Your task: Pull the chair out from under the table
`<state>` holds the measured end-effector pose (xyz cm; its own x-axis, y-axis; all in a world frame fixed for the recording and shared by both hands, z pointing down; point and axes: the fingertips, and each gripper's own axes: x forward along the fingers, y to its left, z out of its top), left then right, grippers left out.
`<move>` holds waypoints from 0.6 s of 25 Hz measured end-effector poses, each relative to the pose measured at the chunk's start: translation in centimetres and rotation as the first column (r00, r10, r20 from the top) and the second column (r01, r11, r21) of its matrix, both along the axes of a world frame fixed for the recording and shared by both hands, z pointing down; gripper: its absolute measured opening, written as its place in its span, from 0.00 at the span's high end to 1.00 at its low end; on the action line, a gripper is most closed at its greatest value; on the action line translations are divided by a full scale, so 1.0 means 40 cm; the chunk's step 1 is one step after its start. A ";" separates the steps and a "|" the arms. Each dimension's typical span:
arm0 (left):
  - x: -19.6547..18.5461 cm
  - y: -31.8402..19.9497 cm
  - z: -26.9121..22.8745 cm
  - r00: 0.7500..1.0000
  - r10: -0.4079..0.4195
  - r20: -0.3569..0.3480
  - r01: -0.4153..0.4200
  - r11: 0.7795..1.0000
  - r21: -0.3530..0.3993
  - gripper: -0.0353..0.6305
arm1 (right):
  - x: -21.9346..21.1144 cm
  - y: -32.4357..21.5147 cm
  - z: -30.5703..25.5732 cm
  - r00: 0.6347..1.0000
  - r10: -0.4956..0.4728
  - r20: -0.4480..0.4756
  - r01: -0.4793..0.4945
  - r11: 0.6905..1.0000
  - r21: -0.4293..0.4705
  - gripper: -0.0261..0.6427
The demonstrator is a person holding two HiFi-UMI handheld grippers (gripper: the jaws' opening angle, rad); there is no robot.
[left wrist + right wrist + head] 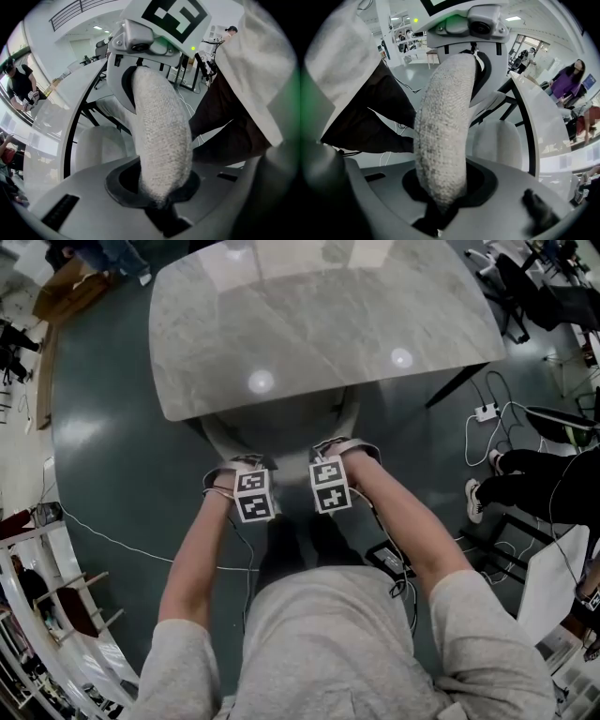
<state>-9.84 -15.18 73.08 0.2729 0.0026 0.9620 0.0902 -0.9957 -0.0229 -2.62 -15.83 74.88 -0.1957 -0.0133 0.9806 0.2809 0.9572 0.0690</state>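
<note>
The person's grey sweatshirt [328, 652] fills the foreground, arms reaching toward the grey-veined marble-look table [319, 324]. Under its near edge sits the cream boucle chair [281, 430], with only its curved backrest showing from above. The left tool [232, 470] and right tool [345, 450] each clamp narrowly on the backrest's top rim, just beside one another. Pulling well likely means drawing both back evenly and level, and stepping clear of the dark cable bundle [389, 561] on the floor. The chair's legs are hidden below the table, and the tools' pads sink into the fabric.

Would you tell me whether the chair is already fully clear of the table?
No, of the chair only the curved back shows past the edge of the table in the head view.
</note>
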 end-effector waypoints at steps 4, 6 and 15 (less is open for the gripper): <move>0.008 0.023 -0.003 1.000 -0.006 0.006 0.006 1.000 -0.002 0.83 | 0.010 0.022 -0.004 1.000 -0.004 0.000 0.004 1.000 -0.005 0.84; 0.012 0.032 -0.009 1.000 -0.010 0.006 0.010 1.000 -0.002 0.83 | 0.012 0.030 -0.008 1.000 -0.008 0.001 0.008 1.000 -0.003 0.84; 0.042 0.073 -0.006 0.998 -0.058 0.013 0.058 0.998 -0.016 0.83 | 0.043 0.064 -0.007 0.999 -0.039 -0.012 0.039 0.999 -0.029 0.84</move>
